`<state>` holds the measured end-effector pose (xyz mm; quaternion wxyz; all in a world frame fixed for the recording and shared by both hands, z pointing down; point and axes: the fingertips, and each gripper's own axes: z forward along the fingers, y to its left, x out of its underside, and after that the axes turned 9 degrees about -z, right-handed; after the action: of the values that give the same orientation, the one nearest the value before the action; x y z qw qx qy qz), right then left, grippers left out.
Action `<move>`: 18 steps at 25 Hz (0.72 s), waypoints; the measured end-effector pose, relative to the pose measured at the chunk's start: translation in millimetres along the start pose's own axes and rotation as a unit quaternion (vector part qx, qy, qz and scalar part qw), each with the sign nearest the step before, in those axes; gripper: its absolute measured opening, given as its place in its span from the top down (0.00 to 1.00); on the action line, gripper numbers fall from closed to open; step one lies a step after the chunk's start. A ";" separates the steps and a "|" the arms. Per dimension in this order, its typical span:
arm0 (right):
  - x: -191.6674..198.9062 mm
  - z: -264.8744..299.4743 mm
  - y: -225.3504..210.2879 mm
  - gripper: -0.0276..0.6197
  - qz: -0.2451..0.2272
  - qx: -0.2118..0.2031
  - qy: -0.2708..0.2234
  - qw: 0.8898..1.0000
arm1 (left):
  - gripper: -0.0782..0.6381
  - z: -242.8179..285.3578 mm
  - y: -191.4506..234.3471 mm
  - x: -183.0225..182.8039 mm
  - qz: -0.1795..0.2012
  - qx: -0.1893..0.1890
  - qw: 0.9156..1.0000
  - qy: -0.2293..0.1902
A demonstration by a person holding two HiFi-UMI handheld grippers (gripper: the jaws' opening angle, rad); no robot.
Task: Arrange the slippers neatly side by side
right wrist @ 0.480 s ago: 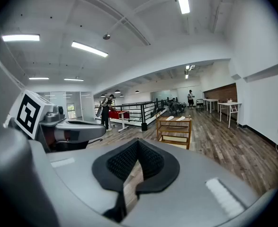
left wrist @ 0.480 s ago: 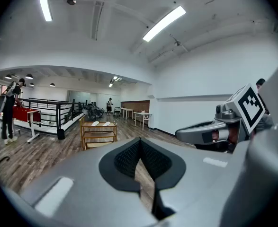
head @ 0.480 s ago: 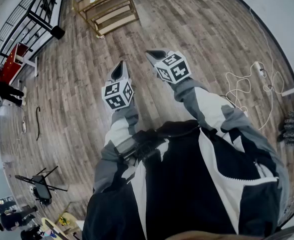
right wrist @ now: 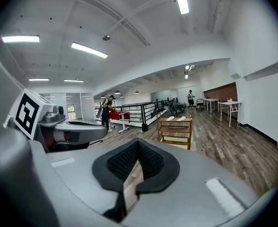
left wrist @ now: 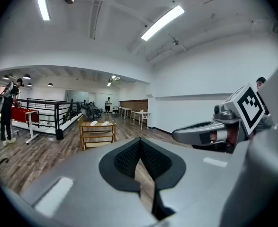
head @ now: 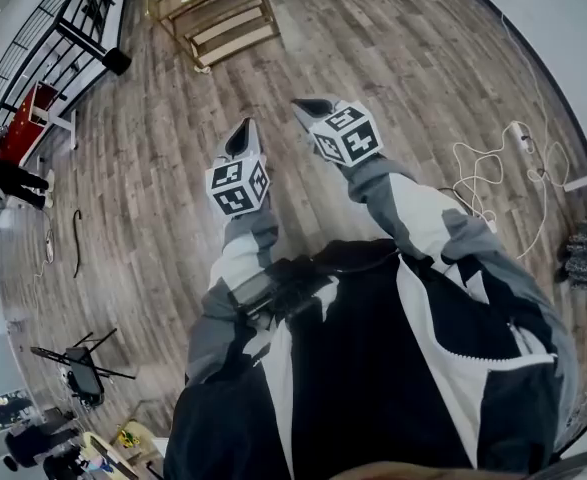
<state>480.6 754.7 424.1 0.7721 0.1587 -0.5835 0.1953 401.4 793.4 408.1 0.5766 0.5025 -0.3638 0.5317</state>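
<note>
Both grippers are held out over bare plank floor (head: 413,58), the left gripper (head: 239,140) just beside the right gripper (head: 311,109) and slightly behind it. Each gripper's own view shows its jaws closed together with nothing between them, left (left wrist: 139,156) and right (right wrist: 137,161) alike. From the grippers, the floor lies open from 11 to 2 o'clock. It is bounded by the white wall (head: 563,28), which curves from 1 down to 3 o'clock, and by the black railing (head: 73,33) at 10 o'clock. A loose white cable (head: 478,173) sprawls on the floor at 3 o'clock, close to the wall. At 9 o'clock a person in black (head: 8,180) stands beside a red table (head: 28,118). A folded black stand (head: 78,366) sits at 7 o'clock. The wooden rack (head: 218,23) stands well apart from the grippers at 11 o'clock, with clear planks all the way to it. In the gripper views it sits straight ahead past the closed tips, free of the railing behind it. By count there are two grippers and one rack with three shelves. Two white slippers lie on its top shelf, one slipper (left wrist: 94,123) near the other slipper (left wrist: 105,123). There are two people, the second person (right wrist: 191,98) far down the room near the white tables (right wrist: 224,109).
</note>
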 end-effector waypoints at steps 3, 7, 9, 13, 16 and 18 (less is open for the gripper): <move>-4.6 -1.1 3.7 0.95 0.019 -0.013 -0.018 1.000 | 0.88 -0.3 -0.3 -0.6 0.000 0.001 1.000 0.000; -2.4 -0.9 10.5 0.81 0.022 -0.023 -0.016 0.999 | 0.88 -4.7 3.2 1.7 0.003 -0.001 1.000 -0.004; -0.6 0.5 15.3 0.81 0.017 -0.028 -0.013 0.999 | 0.88 -7.4 7.7 5.6 0.002 -0.002 1.000 -0.002; -1.6 13.6 34.8 0.92 0.015 -0.042 -0.008 0.999 | 0.88 -14.6 24.0 7.6 -0.004 0.002 1.000 0.000; -1.0 24.6 55.8 0.95 0.003 -0.042 -0.001 0.999 | 0.88 -26.1 43.9 8.7 -0.006 0.000 1.000 -0.004; -0.5 32.3 68.1 0.95 -0.008 -0.034 0.005 0.999 | 0.88 -35.1 57.3 9.8 -0.010 0.001 1.000 -0.008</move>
<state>420.3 798.8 433.5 0.7816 0.1361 -0.5847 0.1695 342.9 825.7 420.3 0.5782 0.5108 -0.3632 0.5223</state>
